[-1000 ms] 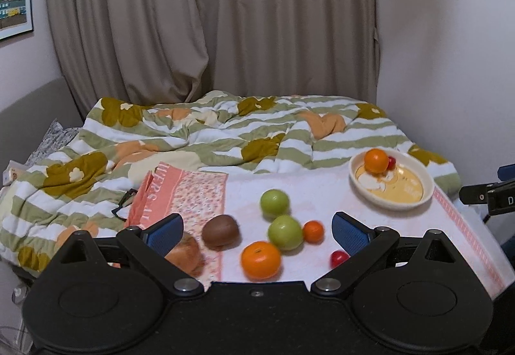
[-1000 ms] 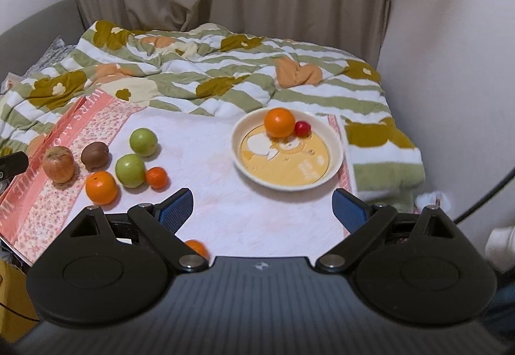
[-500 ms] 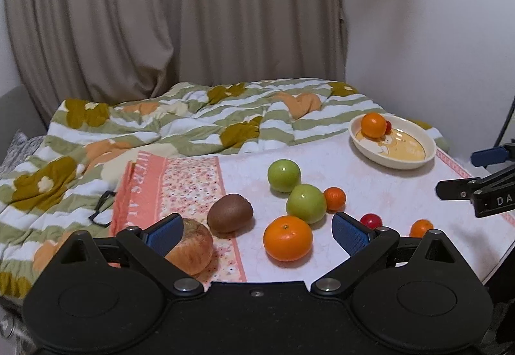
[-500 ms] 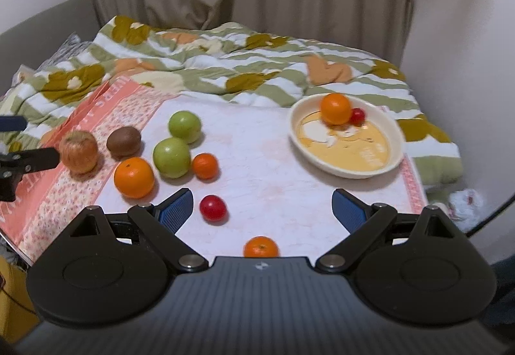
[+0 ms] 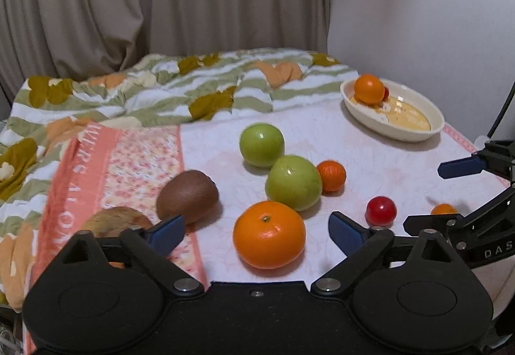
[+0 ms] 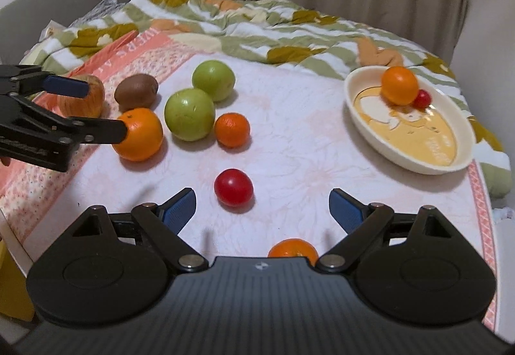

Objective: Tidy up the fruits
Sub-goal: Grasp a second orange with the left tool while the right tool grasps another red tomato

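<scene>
Fruit lies on a white cloth. My left gripper (image 5: 256,231) is open, its jaws either side of a big orange (image 5: 269,234). Beyond it lie two green apples (image 5: 293,182), a small orange (image 5: 331,176), a kiwi (image 5: 187,196) and a brown apple (image 5: 119,221). My right gripper (image 6: 262,208) is open just behind a red tomato (image 6: 233,187), with a small orange (image 6: 293,251) under it. A cream bowl (image 6: 457,161) at the right holds an orange (image 6: 399,85) and a small tomato (image 6: 422,98).
A pink floral towel (image 5: 106,161) lies at the left. A rumpled green-striped blanket (image 6: 257,23) covers the bed behind. Curtains and a white wall stand at the back. The table's edge runs near the bowl at the right.
Both grippers have moved down and forward toward the fruit. The big orange now sits between the left jaws, and the red tomato is close in front of the right gripper.
</scene>
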Available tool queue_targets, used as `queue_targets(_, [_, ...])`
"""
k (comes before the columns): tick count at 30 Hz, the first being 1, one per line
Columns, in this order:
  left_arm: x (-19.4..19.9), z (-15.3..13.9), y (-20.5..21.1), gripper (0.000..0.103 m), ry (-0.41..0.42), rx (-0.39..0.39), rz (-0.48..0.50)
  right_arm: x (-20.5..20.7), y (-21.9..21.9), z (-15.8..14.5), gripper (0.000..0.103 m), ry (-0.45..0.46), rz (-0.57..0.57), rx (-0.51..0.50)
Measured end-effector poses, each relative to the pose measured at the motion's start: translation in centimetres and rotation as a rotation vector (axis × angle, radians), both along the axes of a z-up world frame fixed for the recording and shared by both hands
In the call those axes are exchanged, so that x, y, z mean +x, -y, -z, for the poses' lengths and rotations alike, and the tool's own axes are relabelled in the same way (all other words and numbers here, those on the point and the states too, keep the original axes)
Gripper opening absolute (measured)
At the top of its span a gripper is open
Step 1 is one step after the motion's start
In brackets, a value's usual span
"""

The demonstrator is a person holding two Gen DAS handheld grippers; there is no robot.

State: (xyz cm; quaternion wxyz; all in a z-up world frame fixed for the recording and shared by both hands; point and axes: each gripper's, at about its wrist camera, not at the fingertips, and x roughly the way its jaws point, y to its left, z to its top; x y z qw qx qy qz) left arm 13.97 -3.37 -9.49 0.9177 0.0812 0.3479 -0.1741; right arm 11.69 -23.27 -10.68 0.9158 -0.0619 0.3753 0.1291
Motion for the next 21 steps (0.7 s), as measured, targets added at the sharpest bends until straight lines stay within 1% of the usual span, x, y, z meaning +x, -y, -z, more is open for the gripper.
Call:
queue_targets(1, [0.4, 0.4, 0.2, 0.089, -0.019, 0.002, 0.002, 0.2, 0.0, 0.1, 0.103, -0.004, -0.008, 0.001])
queue_targets(6, [1.4, 1.6, 0.7, 0.088, -0.068, 0.005, -0.002, 1.1, -0.3, 0.5, 0.099, -0.025, -0.04, 0.006])
queue_targets(8, [1.7, 2.0, 0.8, 0.08, -0.085, -0.001, -0.005, 1.5, -0.4, 0.7, 0.097, -0.035, -0.051, 0.007])
queue_targets(10, [2.0, 2.2, 0.8, 0.075, -0.101, -0.004, -0.007, 1.8, -0.7, 0.9, 0.093, -0.043, -0.062, 0.001])
queue_targets(12, [2.2, 2.5, 0.8, 0.067, -0.122, -0.009, -0.009, 2.1, -0.8, 1.0, 0.09, -0.051, -0.073, 0.0])
queue_targets(15, [2.3, 2.6, 0.7, 0.065, -0.132, -0.018, -0.018, 2.4, -1.0, 1.2, 0.082, -0.068, -0.082, 0.001])
queue_targets(17, [2.2, 2.5, 0.7, 0.065, -0.134, -0.022, -0.021, 2.5, -1.1, 1.4, 0.08, -0.077, -0.082, -0.002])
queue_targets(21, [1.7, 2.5, 0.5, 0.065, -0.123, 0.001, -0.038, 2.8, -1.4, 1.7, 0.074, -0.092, -0.091, -0.002])
